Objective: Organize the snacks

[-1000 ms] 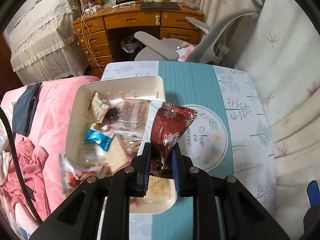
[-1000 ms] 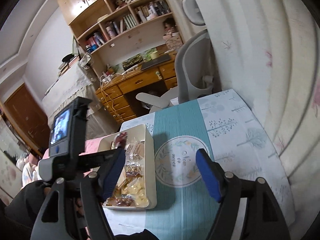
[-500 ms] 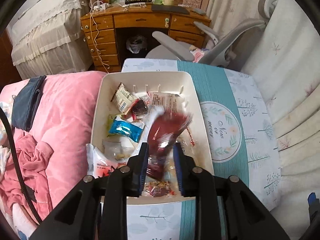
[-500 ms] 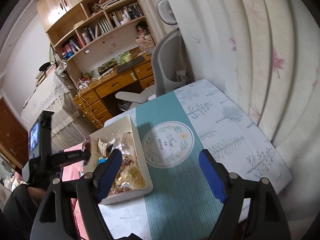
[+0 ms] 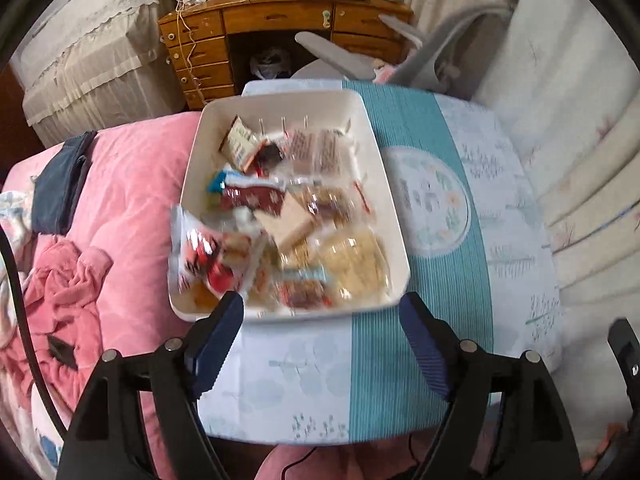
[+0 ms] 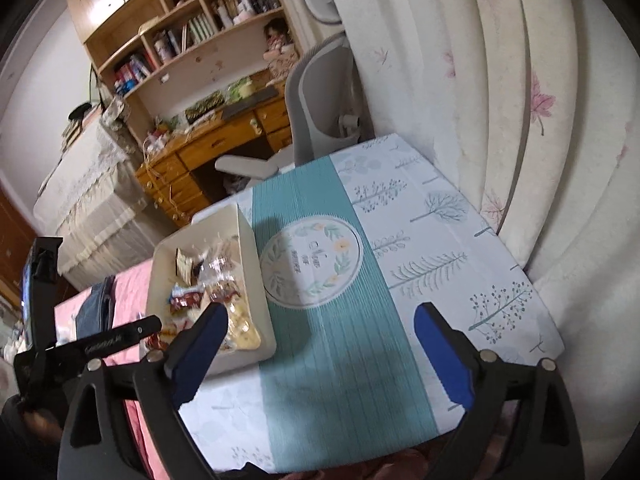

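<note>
**Snacks lie in the tray, both tongs empty**

The snack packets [image 5: 304, 216] lie heaped in the white tray [image 5: 384, 184], just ahead of the left tongs [image 5: 320, 344], whose jaws are opening with nothing between them. The packets look light, crinkly and slippery; a sealed edge seems the safest hold. The right tongs [image 6: 320, 352], also opening and empty, hover over the bare worktop [image 6: 440, 216] beside the tray.

Little can be read. A round emblem [image 6: 311, 265] printed on the tablecloth [image 6: 420, 240] carries script lettering, possibly "New", with smaller lines beneath left illegible. Print on the snack wrappers [image 5: 316, 152] is blurred beyond reading.
</note>
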